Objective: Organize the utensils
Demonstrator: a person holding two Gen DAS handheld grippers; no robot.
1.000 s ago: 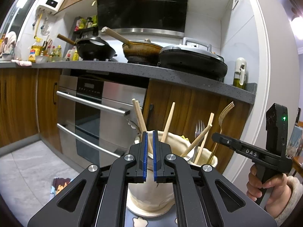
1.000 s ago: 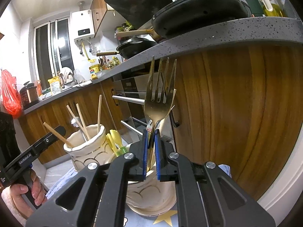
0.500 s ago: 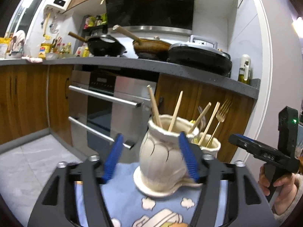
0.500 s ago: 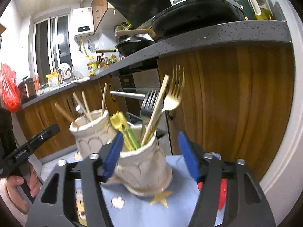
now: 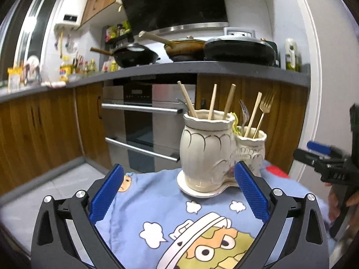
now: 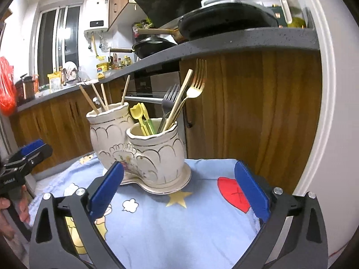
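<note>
Kitchen cabinets back a cartoon-print blue cloth (image 6: 179, 224) bearing the twin ceramic utensil holder (image 6: 154, 154); both grippers have drawn back from it. Left gripper (image 5: 179, 190) and right gripper (image 6: 179, 188), clamped a second ago, have just been opening, now empty; the gold fork (image 6: 195, 87) stands released in the shorter pot.

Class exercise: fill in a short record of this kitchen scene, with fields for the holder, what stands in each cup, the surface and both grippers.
holder: cream double-cup ceramic holder on its saucer
taller cup: wooden chopsticks
shorter cup: gold fork, grey fork, one chopstick, yellow and green plastic pieces
surface: blue cartoon cloth
left gripper: fingers just opened wide, nothing between
right gripper: fingers just opened wide, nothing between
</note>
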